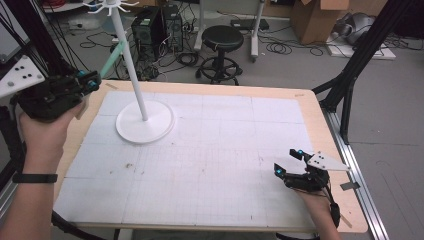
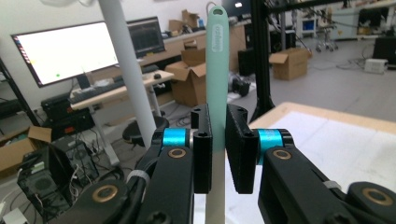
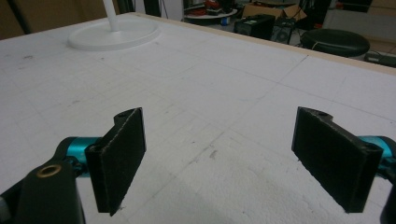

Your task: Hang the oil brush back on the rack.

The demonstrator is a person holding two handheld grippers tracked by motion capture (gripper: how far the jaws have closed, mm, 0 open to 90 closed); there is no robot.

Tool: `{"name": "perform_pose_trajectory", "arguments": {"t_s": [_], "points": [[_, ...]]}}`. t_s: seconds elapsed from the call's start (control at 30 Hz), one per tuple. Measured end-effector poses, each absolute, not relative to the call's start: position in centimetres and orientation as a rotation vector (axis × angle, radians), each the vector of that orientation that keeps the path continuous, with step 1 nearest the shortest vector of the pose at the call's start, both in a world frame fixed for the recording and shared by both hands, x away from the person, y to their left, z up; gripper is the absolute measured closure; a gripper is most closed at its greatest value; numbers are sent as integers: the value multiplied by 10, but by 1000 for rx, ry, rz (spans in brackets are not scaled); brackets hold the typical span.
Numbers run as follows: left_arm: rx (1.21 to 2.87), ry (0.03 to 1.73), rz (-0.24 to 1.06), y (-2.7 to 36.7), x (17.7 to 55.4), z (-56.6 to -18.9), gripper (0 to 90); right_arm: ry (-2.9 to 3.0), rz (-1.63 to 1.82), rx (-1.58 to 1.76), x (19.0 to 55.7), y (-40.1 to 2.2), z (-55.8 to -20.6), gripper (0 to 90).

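One relation governs the next move: how the mint spatula (image 1: 112, 59) lies against the white rack (image 1: 131, 55). In the high view the left gripper (image 1: 92, 80) sits at about 9 o'clock from the rack's pole, raised above the table's left edge, and the spatula's long axis runs from the jaws up toward 1 o'clock, its free end close beside the pole. In the left gripper view the spatula (image 2: 217, 70) stands almost upright between the black pads (image 2: 202, 154), which are clamped on its shaft; the end with the hanging slot points up, and the pole (image 2: 130, 74) rises just to its 10 o'clock. The rack's hooks (image 1: 110, 6) spread at the top of the pole, well above the spatula's tip, so I judge that the handle end has to climb higher and swing toward 12 o'clock to reach a hook.

The left hand (image 1: 42, 130) is much the nearer one to the rack; its forearm comes up from 6 o'clock, wrist cocked so the gripper points toward the pole. The right gripper (image 1: 289, 162) rests low at the table's 4 o'clock corner, well apart from the round base (image 1: 145, 129), jaws wide and holding nothing; its view looks across the bare mat (image 3: 210, 107).
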State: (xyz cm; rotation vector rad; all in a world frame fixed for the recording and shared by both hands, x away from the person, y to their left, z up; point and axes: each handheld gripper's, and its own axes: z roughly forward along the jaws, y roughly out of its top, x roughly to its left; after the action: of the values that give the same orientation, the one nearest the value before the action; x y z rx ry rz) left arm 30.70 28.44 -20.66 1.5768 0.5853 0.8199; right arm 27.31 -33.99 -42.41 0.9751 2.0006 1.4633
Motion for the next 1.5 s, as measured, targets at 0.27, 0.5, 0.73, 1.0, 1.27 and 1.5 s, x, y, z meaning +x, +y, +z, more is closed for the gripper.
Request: {"name": "perform_pose_trajectory", "arguments": {"t_s": [0.27, 0.5, 0.73, 1.0, 1.27, 1.5], "points": [[1534, 608, 857, 290, 311, -186, 816, 2000, 1465, 973, 273, -341, -424, 169], [1522, 649, 874, 297, 318, -182, 816, 2002, 1465, 974, 273, -341, -424, 170], [1505, 658, 869, 295, 326, -183, 815, 2008, 1463, 971, 273, -340, -425, 170], [1500, 676, 872, 296, 332, -181, 815, 2006, 1466, 971, 273, -341, -425, 170], [1516, 683, 879, 294, 335, -182, 815, 2005, 1466, 970, 273, -341, -425, 170], [1529, 696, 891, 293, 340, -184, 815, 2007, 1466, 968, 273, -341, -425, 170]]}}
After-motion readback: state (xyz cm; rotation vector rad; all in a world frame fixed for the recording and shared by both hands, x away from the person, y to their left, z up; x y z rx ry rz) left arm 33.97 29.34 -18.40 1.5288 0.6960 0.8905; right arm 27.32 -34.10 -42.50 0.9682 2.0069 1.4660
